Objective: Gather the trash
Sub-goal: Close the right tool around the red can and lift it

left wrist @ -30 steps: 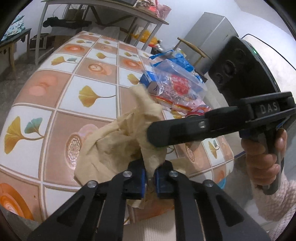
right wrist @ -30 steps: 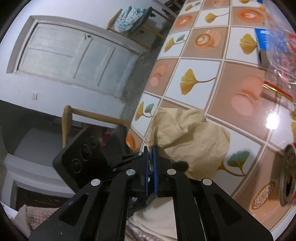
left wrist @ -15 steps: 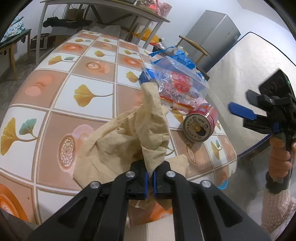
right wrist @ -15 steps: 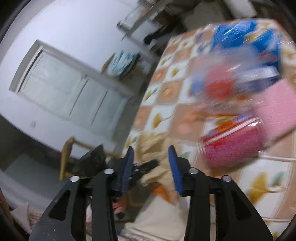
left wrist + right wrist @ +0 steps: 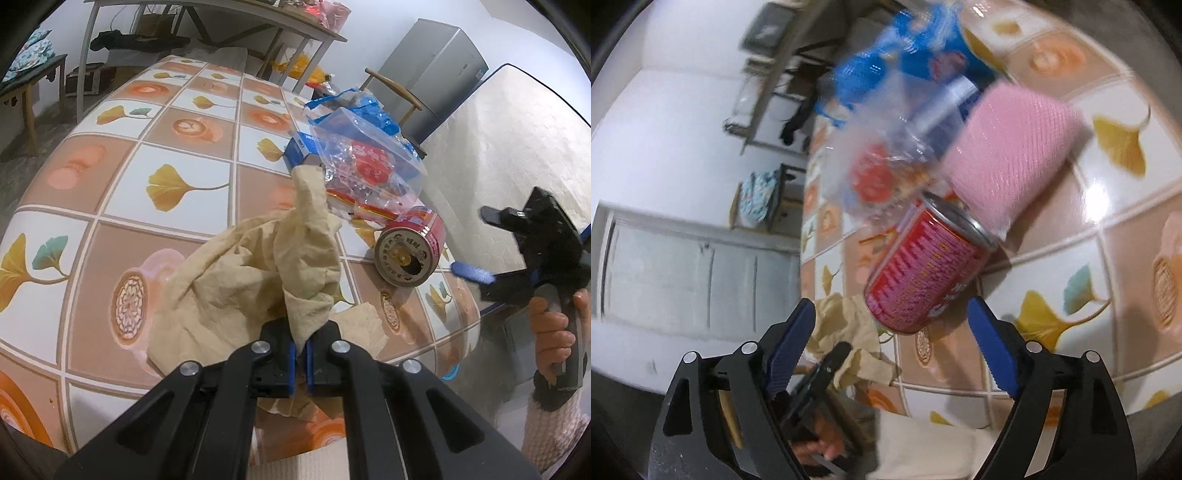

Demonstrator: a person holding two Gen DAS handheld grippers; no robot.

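1. Left claw (image 5: 301, 350) of mine is clamped tight on a fold of the beige cloth (image 5: 258, 280), which rises from the pads toward 12 o'clock and spreads crumpled over the tiled table (image 5: 110, 206).
2. Right claw (image 5: 890, 343) has just been opening and now stands wide; nothing is pressed between its blue pads (image 5: 790, 343).
3. From the right wrist view, the red can (image 5: 923, 273) lies on its side at 12 o'clock from the gap, just ahead of the fingertips, apart from both pads.
4. From the left wrist view, that can shows its round end, lying at 2 o'clock from the cloth, near the table's right edge.
5. Touching the can on its far side is a clear plastic bag (image 5: 365, 166) with red and blue wrappers inside; a small blue box (image 5: 301, 147) lies at its left.
6. A pink mesh roll (image 5: 1012, 151) lies at 1 o'clock from the can in the right wrist view, close against it.
7. My right hand (image 5: 554, 332) grips the handle off the table's right edge, at 3 o'clock from the cloth.
8. The right wrist view is blurred, so the finer wrappers cannot be told apart.
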